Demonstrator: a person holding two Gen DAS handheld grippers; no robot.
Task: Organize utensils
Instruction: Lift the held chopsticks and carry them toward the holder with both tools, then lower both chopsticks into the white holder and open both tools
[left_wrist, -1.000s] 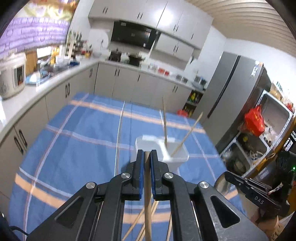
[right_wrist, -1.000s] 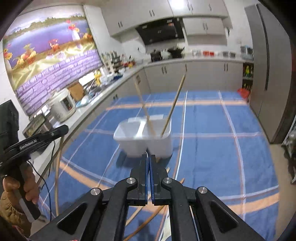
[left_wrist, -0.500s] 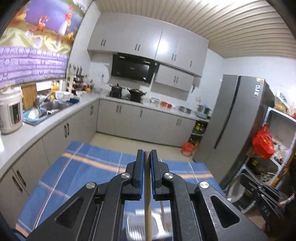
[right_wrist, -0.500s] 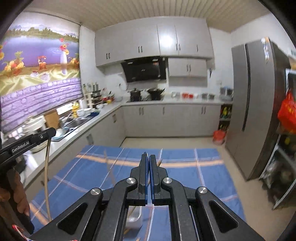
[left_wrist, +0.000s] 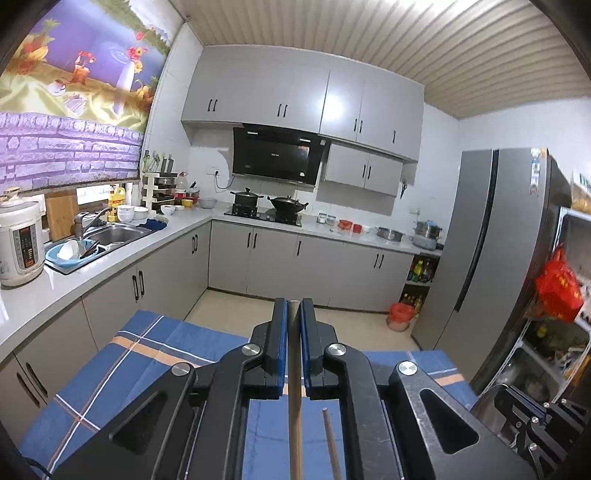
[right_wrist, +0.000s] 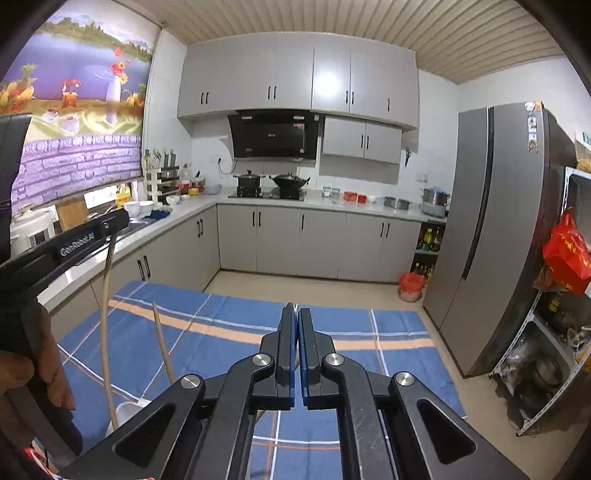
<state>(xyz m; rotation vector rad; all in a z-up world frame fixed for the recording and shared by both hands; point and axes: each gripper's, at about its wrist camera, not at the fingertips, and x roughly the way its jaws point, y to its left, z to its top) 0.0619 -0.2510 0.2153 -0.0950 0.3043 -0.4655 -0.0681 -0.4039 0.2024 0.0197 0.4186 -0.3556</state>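
My left gripper (left_wrist: 293, 308) is shut on a wooden chopstick (left_wrist: 294, 413) that hangs straight down from the jaws. In the right wrist view the left gripper (right_wrist: 114, 221) holds that chopstick (right_wrist: 105, 325) above a white container (right_wrist: 125, 411). Another chopstick (right_wrist: 162, 339) stands tilted in the container; its tip also shows in the left wrist view (left_wrist: 330, 439). My right gripper (right_wrist: 296, 314) is shut, with only a thin sliver of wood showing beside its jaws.
A table with a blue checked cloth (right_wrist: 332, 328) lies below both grippers. Grey kitchen cabinets (right_wrist: 295, 240) and a counter run along the left and back. A grey fridge (right_wrist: 498, 229) stands at the right, with a red bag (right_wrist: 565, 251) hanging beside it.
Both grippers have risen and tilted up from the table; the views now face the kitchen. The left gripper lifted its chopstick above the white container.
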